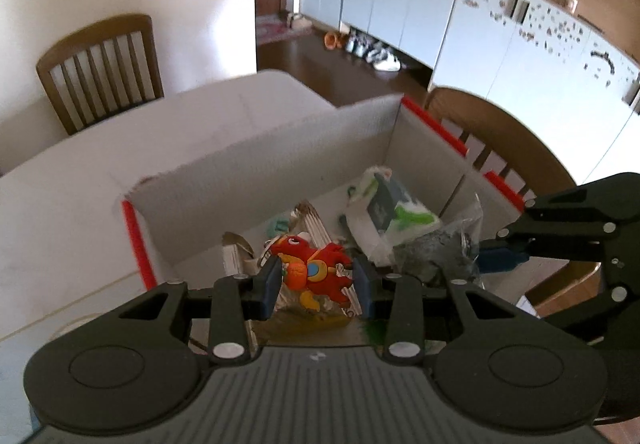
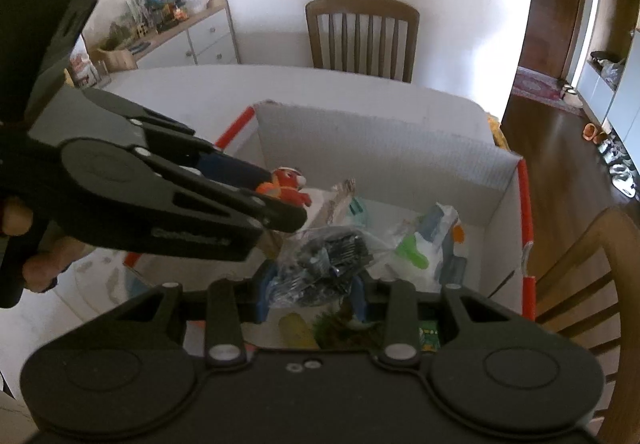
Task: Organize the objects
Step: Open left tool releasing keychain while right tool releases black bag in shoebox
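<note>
A red rubber toy figure (image 1: 314,270) sits between the blue pads of my left gripper (image 1: 316,280), which is shut on it above the open white cardboard box (image 1: 280,148). From the right wrist view the same toy (image 2: 289,184) pokes out past the left gripper (image 2: 276,196). My right gripper (image 2: 312,294) is shut on a clear plastic bag of dark parts (image 2: 328,260), also held over the box (image 2: 380,148). In the left wrist view that bag (image 1: 436,252) hangs at the right, below the right gripper's black arms.
Inside the box lie a white and green packet (image 1: 384,204), a foil packet and small items. Red tape (image 1: 138,240) edges the box corners. The box stands on a white table (image 1: 60,196) with wooden chairs (image 1: 102,66) around it. White cabinets (image 1: 404,0) line the far wall.
</note>
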